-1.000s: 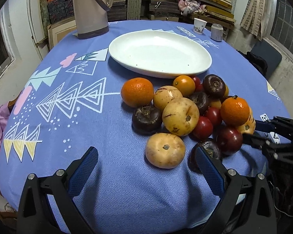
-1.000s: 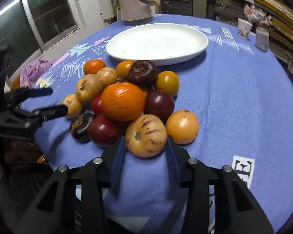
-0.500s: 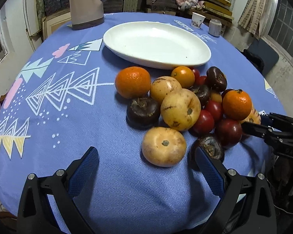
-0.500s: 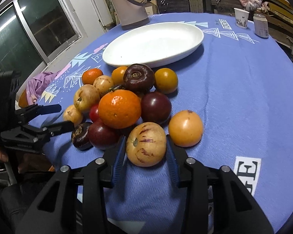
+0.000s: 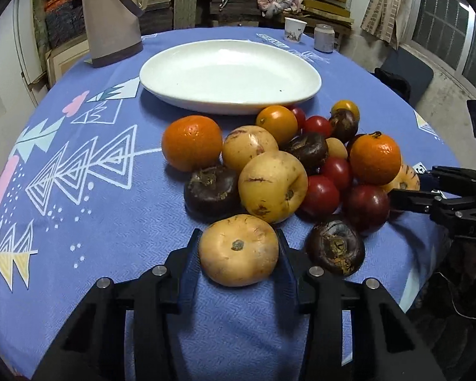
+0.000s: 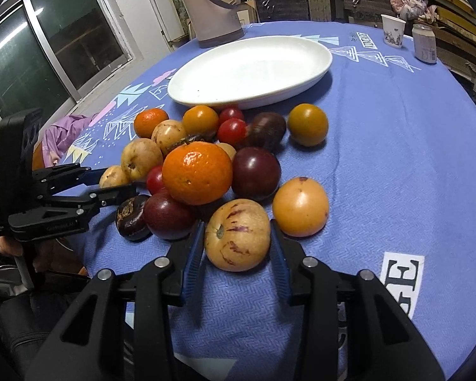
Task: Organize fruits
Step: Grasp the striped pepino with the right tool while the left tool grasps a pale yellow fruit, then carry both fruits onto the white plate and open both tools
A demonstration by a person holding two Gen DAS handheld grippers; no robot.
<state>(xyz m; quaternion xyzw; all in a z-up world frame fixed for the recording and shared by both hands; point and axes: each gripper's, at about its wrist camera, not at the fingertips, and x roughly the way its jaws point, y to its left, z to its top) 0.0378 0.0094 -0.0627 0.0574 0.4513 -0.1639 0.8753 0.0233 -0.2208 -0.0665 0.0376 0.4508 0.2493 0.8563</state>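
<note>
- Left wrist view: the left gripper (image 5: 238,250) has just been closing and its blue pads now press both sides of a tan round fruit (image 5: 238,250) at the near edge of the pile on the blue tablecloth (image 5: 79,209); two oranges (image 5: 192,142) show, three tan fruits in all, three dark brown fruits (image 5: 211,189), roughly four red tomatoes (image 5: 320,194), though fruits at the back overlap and the count is unsure; the white oval plate (image 5: 228,74) lies just beyond the pile with no fruit on it; a jug (image 5: 111,16), a paper cup (image 5: 294,29) and a jar (image 5: 324,37) stand at the far side; the right gripper enters from the right edge, its tips hidden behind a dark red fruit (image 5: 366,207).
- Right wrist view: the right gripper (image 6: 236,238) is clamped on a purple-streaked yellow fruit (image 6: 236,234), barely seen in the other view; an orange-yellow fruit (image 6: 300,206) lies just beside it; a printed marker (image 6: 403,281) on the cloth is cut off; the left gripper appears at the left, its grip mostly hidden by its own fingers.
</note>
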